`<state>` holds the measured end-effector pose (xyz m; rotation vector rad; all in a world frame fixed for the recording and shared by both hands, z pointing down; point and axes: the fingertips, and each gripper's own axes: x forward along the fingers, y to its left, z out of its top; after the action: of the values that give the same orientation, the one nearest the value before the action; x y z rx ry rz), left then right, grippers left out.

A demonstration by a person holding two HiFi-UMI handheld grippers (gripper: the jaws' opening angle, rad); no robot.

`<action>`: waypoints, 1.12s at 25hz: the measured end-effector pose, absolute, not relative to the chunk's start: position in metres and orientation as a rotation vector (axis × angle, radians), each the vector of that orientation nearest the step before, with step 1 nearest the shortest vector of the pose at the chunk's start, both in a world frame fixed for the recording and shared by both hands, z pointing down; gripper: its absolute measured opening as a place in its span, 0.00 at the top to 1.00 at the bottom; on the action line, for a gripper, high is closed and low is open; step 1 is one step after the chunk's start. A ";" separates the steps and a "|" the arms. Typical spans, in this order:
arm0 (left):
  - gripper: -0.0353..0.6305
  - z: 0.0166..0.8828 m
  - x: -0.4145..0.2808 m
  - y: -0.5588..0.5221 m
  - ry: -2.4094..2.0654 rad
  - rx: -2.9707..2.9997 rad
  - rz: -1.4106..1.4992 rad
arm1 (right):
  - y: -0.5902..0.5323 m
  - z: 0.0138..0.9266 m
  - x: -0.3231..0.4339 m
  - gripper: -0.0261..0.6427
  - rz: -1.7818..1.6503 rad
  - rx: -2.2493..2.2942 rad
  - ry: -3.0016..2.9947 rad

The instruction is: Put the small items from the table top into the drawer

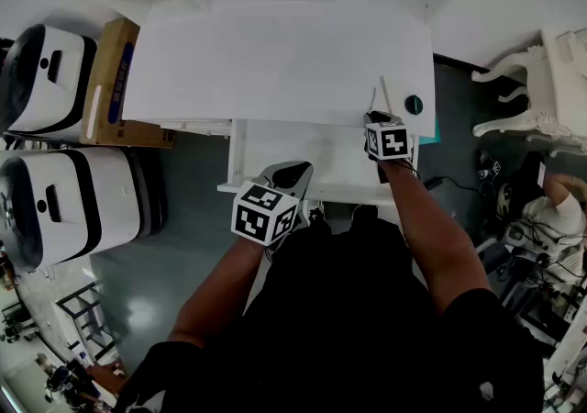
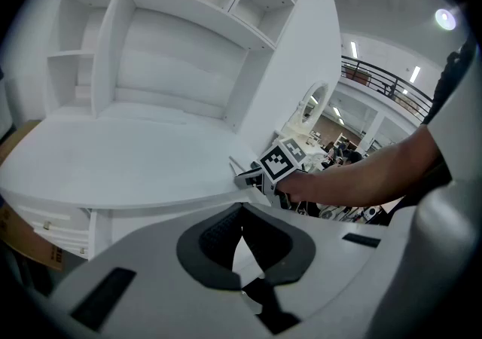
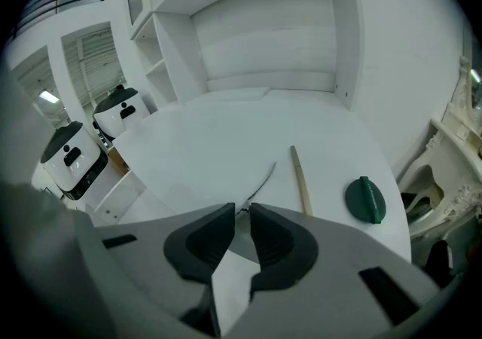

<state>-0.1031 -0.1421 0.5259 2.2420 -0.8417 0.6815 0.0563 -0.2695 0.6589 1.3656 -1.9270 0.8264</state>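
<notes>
Three small items lie near the right front edge of the white table top (image 1: 275, 44): a thin curved metal strip (image 3: 262, 179), a wooden stick (image 3: 301, 179) and a dark green round piece (image 3: 366, 200). My right gripper (image 3: 241, 209) is at that edge. Its jaws are drawn in to a narrow gap, with the near end of the metal strip between the tips. In the head view the strip (image 1: 373, 99), stick (image 1: 386, 94) and green piece (image 1: 414, 105) sit just beyond the right gripper (image 1: 378, 116). The drawer (image 1: 303, 150) below the top stands open. My left gripper (image 1: 292, 171) hangs over the drawer's front, shut and empty.
A white hutch with shelves (image 3: 248, 36) stands along the back of the table. To the left are two white machines (image 1: 50, 72) (image 1: 73, 200) and a cardboard box (image 1: 115, 81). A white ornate chair (image 1: 541, 90) and a seated person (image 1: 550, 209) are on the right.
</notes>
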 end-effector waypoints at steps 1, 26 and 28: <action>0.94 0.525 -0.102 -0.142 -0.841 2.244 0.682 | -0.269 0.660 0.057 0.84 0.828 1.360 -1.931; 0.94 0.526 -0.082 -0.142 -0.804 2.268 0.657 | -0.153 0.639 0.015 0.85 0.747 0.843 -2.127; 0.94 0.525 -0.081 -0.141 -0.809 2.265 0.653 | -0.141 0.654 0.015 0.85 0.779 0.791 -2.083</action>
<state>-0.0815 -0.1409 0.5250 2.2647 -0.8087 0.6526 0.0149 -0.1407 0.6536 0.7908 -2.0826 0.7790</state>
